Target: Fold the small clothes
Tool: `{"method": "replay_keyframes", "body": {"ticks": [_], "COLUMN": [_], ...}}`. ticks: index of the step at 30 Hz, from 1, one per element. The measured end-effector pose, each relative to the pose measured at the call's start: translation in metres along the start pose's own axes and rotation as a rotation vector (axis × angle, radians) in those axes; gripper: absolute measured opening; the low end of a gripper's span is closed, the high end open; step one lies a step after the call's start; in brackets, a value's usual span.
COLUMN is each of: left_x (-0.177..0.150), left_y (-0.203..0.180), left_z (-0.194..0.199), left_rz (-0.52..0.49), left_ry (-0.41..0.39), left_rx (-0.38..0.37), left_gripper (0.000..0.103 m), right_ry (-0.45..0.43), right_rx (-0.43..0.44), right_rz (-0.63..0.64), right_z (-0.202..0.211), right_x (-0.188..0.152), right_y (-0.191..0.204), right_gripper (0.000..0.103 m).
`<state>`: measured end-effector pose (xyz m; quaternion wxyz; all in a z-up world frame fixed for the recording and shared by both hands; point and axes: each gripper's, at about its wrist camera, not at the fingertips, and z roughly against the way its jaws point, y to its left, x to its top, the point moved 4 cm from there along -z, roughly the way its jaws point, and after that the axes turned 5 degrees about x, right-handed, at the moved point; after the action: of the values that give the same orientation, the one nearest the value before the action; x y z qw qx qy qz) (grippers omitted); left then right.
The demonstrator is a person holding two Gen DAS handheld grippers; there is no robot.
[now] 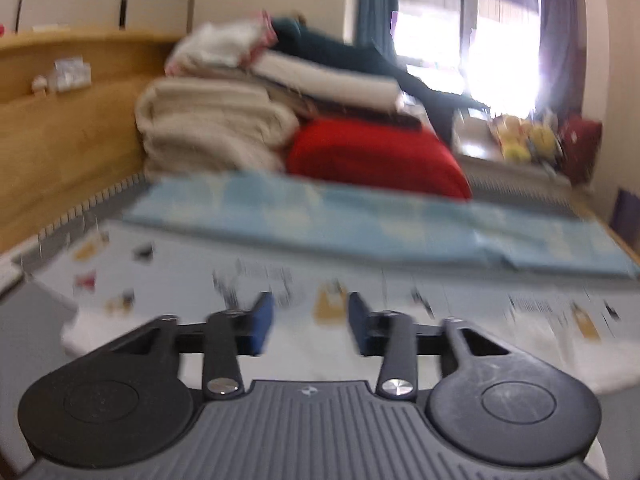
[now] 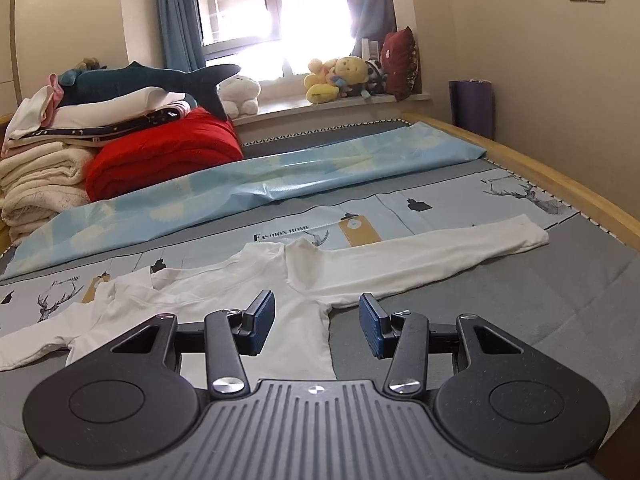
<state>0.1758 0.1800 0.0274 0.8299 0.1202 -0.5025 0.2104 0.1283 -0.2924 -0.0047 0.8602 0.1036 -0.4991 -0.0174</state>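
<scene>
Right gripper (image 2: pixel 317 326) hovers over the white top (image 2: pixel 256 280), jaws apart.
Nothing sits between the blue pads (image 2: pixel 370 326); the top lies flat on the bed (image 2: pixel 560 280) just ahead, one sleeve stretching far right, the red quilt (image 2: pixel 160 152) well beyond on the left.

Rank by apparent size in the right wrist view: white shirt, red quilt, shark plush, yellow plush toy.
1. white shirt, though nearest the camera
2. red quilt
3. shark plush
4. yellow plush toy

Bed (image 2: pixel 592 280): white top (image 2: pixel 280 280), blue sheet (image 2: pixel 280 176), red quilt (image 2: pixel 160 152).
</scene>
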Motion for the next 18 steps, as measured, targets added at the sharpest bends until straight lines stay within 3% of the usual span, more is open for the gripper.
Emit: {"method": "replay_keyframes", "body": {"ticks": [1, 4, 6, 9, 11, 14, 16, 18], "left_x": [0.006, 0.006, -0.012, -0.043, -0.058, -0.074, -0.085, -0.096], "left_y": [0.006, 0.03, 0.056, 0.104, 0.13, 0.172, 0.195, 0.213], "left_z": [-0.012, -0.052, -0.085, -0.123, -0.146, -0.17, -0.179, -0.185], "left_rz": [0.001, -0.001, 0.063, 0.26, 0.328, 0.431, 0.486, 0.531], "left_ry": [-0.019, -0.015, 0.069, 0.21, 0.285, 0.337, 0.388, 0.42], "left_rx": [0.008, 0.06, 0.13, 0.234, 0.292, 0.361, 0.428, 0.444], "left_gripper": [0.021, 0.018, 0.018, 0.018, 0.019, 0.026, 0.04, 0.049], "right_ry": [0.002, 0.006, 0.007, 0.014, 0.023, 0.041, 0.056, 0.071], "right_rx": [0.002, 0.006, 0.009, 0.007, -0.009, -0.03, -0.041, -0.048], "right_rz": [-0.002, 0.026, 0.062, 0.098, 0.102, 0.09, 0.101, 0.131], "right_z": [-0.001, -0.002, -0.004, -0.007, -0.011, -0.018, -0.023, -0.028], "right_x": [0.0, -0.001, -0.002, -0.003, -0.003, -0.002, -0.003, -0.005], "right_y": [0.001, 0.009, 0.017, 0.023, 0.023, 0.021, 0.022, 0.026], "right_gripper": [0.049, 0.049, 0.048, 0.048, 0.048, 0.048, 0.048, 0.048]}}
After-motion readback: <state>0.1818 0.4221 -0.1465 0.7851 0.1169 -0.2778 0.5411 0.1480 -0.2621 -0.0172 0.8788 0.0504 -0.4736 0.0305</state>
